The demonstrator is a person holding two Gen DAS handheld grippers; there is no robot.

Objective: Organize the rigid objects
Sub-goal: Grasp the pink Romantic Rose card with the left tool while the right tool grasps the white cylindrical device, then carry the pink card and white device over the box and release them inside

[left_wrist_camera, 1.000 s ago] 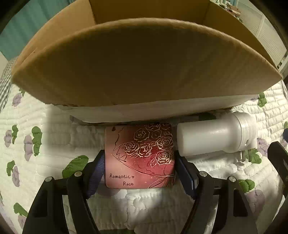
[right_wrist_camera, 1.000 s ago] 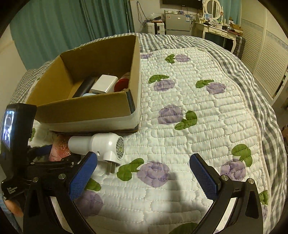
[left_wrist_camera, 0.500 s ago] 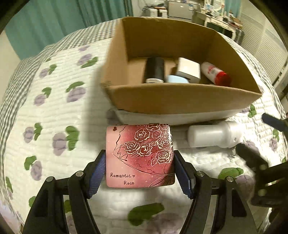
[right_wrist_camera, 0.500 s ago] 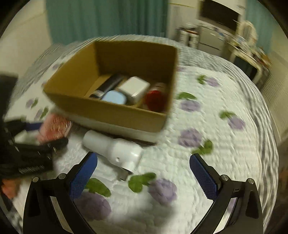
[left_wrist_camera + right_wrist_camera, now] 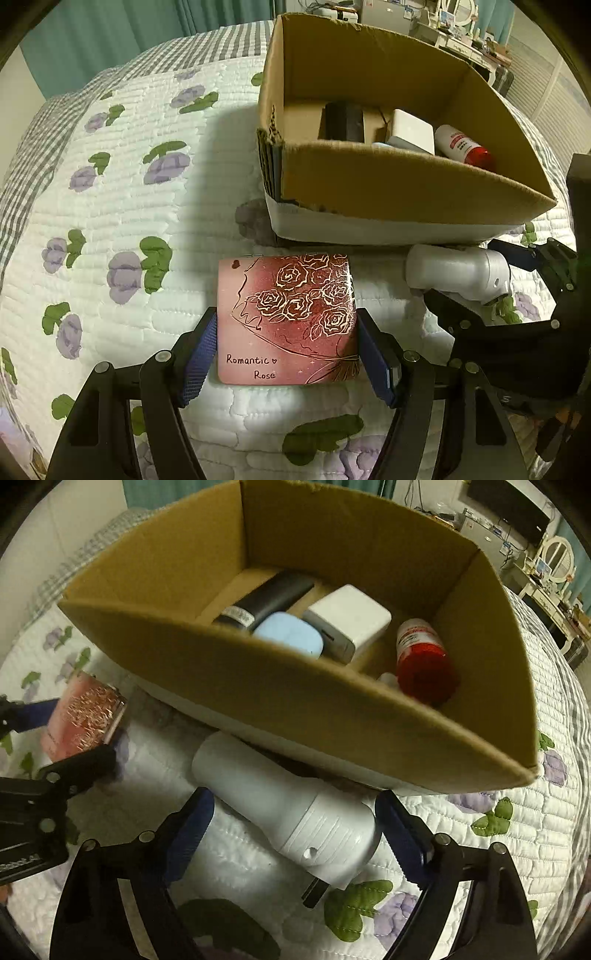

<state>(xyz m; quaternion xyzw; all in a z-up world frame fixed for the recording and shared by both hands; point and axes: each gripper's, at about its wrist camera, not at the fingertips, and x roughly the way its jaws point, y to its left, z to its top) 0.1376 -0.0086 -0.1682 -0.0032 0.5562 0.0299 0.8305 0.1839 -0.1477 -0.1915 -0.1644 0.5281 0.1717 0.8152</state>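
My left gripper (image 5: 286, 354) is shut on a pink "Romantic Rose" tin (image 5: 287, 317) and holds it above the quilt, short of the cardboard box (image 5: 399, 184). The tin also shows in the right wrist view (image 5: 83, 716). My right gripper (image 5: 293, 830) is open, its blue pads either side of a white plug-in device (image 5: 288, 805) that lies on the quilt against the box's front wall (image 5: 295, 701). The same device shows in the left wrist view (image 5: 458, 273). The box holds a black case (image 5: 266, 598), a light blue case (image 5: 290, 633), a white adapter (image 5: 349, 618) and a red-capped bottle (image 5: 423, 657).
The box stands on a white quilt with purple flowers (image 5: 122, 206) over a grey checked bedspread (image 5: 44, 147). Teal curtains (image 5: 110, 33) hang behind the bed. A dresser with a mirror (image 5: 554, 565) stands at the far right.
My left gripper has risen and backed away from the box with the tin. My right gripper has moved in low so its open jaws straddle the white device.
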